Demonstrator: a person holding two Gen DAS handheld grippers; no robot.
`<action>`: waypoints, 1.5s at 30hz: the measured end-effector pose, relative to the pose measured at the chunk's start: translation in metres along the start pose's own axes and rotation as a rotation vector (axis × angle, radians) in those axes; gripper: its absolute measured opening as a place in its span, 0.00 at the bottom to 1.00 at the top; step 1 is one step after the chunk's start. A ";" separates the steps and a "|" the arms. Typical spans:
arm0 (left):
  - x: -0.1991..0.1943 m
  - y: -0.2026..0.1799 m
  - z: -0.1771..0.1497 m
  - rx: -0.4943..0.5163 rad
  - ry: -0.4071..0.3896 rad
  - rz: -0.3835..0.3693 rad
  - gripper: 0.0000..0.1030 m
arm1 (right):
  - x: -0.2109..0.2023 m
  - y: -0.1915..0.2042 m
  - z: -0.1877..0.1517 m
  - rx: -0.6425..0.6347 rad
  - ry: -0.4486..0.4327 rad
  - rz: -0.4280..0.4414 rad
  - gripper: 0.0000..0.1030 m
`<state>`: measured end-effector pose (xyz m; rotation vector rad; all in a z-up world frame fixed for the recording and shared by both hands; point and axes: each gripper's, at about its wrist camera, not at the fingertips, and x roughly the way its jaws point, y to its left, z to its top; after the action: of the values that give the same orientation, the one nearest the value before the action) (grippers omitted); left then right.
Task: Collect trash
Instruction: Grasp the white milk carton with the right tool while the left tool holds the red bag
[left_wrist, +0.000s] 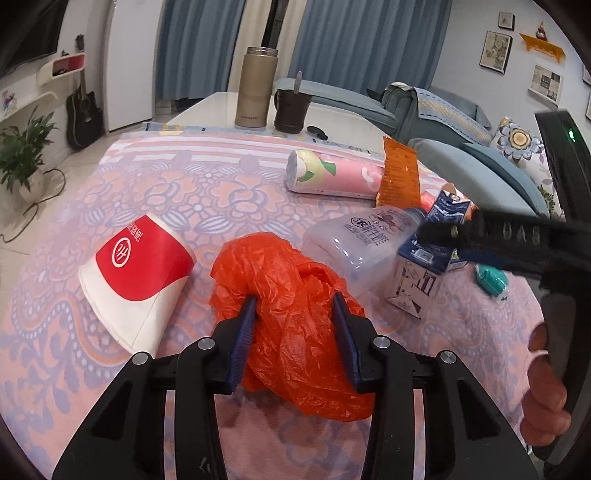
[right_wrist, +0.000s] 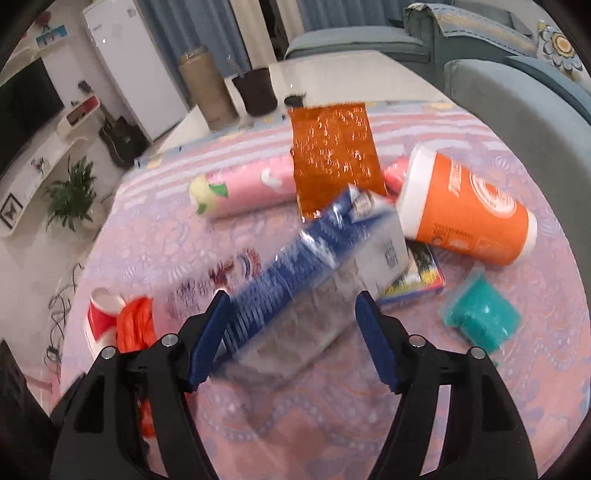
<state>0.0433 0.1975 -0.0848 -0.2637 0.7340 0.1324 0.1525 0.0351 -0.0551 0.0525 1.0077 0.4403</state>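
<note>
Orange plastic bag (left_wrist: 295, 325) clamped in left tool (left_wrist: 295, 306); right tool (right_wrist: 291, 325) apart around blurred carton (right_wrist: 332, 266), label unreadable.

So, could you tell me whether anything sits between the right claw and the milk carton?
Nothing visible does. The right claw is open, and the blue and white milk carton lies directly between its fingers, though the view is blurred.

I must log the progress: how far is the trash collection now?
Nothing looks collected yet. In hand: the left gripper grips the orange plastic bag; the right gripper is open over the clear bottle. Left on the cloth: red cup, milk carton, orange cup, pink tube.
</note>
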 end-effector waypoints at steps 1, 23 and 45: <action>0.000 0.000 0.000 -0.001 -0.001 -0.001 0.38 | -0.004 -0.003 -0.002 -0.008 -0.002 -0.007 0.64; -0.002 0.002 0.001 -0.012 -0.011 -0.010 0.36 | -0.018 -0.038 -0.020 0.185 0.066 0.009 0.76; -0.037 -0.008 -0.026 0.040 0.056 -0.156 0.34 | -0.061 -0.060 -0.073 -0.207 0.027 -0.073 0.57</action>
<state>0.0013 0.1813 -0.0764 -0.2864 0.7684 -0.0380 0.0842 -0.0540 -0.0598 -0.1764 0.9824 0.4772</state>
